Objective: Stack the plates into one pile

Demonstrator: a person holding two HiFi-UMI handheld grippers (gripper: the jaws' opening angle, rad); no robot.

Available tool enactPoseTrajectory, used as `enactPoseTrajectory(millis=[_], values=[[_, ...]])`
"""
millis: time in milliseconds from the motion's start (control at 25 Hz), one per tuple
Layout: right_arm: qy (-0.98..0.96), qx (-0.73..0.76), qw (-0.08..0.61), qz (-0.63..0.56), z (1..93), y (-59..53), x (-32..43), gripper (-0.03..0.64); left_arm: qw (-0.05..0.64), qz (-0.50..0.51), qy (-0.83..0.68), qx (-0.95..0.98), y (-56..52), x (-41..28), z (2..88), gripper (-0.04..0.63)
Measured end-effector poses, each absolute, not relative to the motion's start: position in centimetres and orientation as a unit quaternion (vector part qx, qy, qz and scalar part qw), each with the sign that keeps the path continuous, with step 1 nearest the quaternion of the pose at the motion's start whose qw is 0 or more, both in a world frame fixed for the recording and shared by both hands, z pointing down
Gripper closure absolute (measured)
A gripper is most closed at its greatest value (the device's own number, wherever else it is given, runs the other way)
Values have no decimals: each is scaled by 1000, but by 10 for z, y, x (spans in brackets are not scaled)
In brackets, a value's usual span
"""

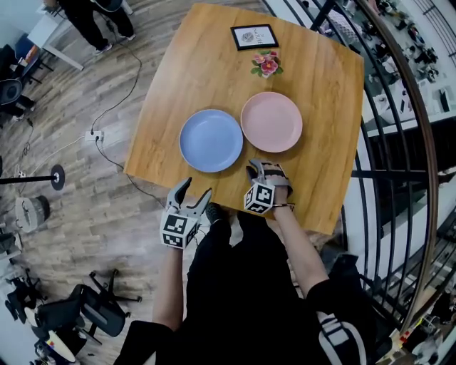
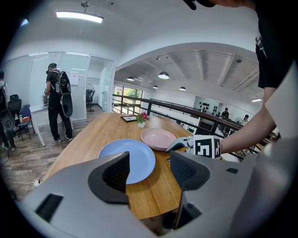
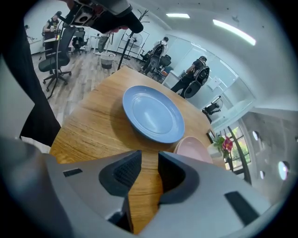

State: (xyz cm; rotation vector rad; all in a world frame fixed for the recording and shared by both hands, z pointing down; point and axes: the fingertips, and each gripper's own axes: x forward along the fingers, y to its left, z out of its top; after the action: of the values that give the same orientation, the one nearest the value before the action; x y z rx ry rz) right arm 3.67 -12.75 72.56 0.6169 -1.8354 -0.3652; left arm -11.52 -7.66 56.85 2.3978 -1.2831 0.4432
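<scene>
Two plates lie side by side on the wooden table [image 1: 320,171], not touching: a blue plate [image 1: 210,140] on the left and a pink plate [image 1: 271,122] on the right. My right gripper [image 1: 262,170] hovers over the table's near edge, just short of the pink plate, its jaws a narrow gap apart with nothing between them. My left gripper [image 1: 197,187] is open and empty, held off the table's near edge below the blue plate. The left gripper view shows the blue plate [image 2: 139,155], the pink plate [image 2: 158,138] and the right gripper [image 2: 179,144]. The right gripper view shows the blue plate [image 3: 153,114] ahead and the pink plate [image 3: 193,148].
A framed picture [image 1: 254,36] and a small pot of flowers [image 1: 267,64] stand at the table's far side. A black railing [image 1: 399,107] runs along the right. A cable and socket strip [image 1: 93,135] lie on the floor at left. A person [image 1: 92,21] stands far off.
</scene>
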Motion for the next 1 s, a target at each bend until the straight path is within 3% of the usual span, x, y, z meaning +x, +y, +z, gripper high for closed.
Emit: enactPoseTrajectory(millis=[1000], values=[[-777, 212, 567, -176, 753, -110, -57, 480, 209, 152, -485, 836, -53, -218, 585, 307]])
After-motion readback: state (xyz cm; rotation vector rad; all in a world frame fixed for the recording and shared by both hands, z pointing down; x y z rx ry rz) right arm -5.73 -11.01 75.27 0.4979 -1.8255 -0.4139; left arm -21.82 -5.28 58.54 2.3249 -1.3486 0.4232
